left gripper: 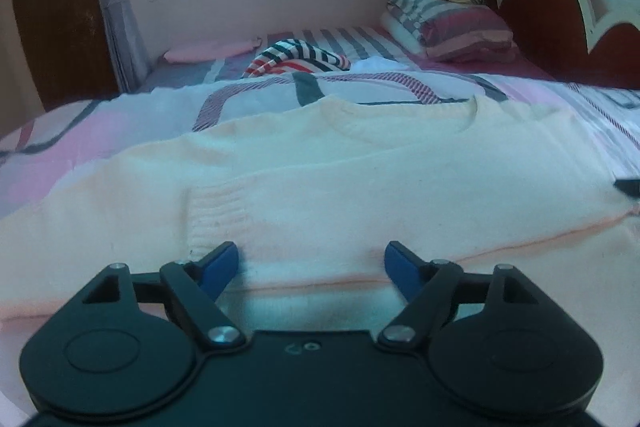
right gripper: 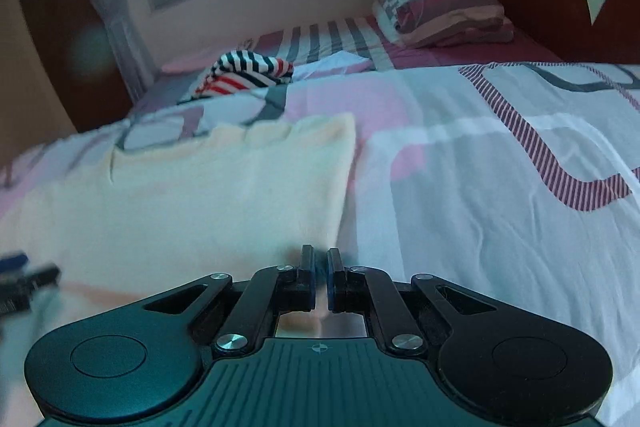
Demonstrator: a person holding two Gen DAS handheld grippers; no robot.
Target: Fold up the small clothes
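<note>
While lying spread on the bed just ahead of the wide-spread left gripper (left gripper: 312,267), the cream sweater (left gripper: 340,179) is looking soft and limp, best pinched at its hem; the right gripper (right gripper: 320,279) is sitting pressed together, empty.

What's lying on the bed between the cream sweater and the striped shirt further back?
Only patterned bed cover lies between the cream sweater and the striped shirt; no other garment sits in that stretch. The left wrist view shows it best.
</note>
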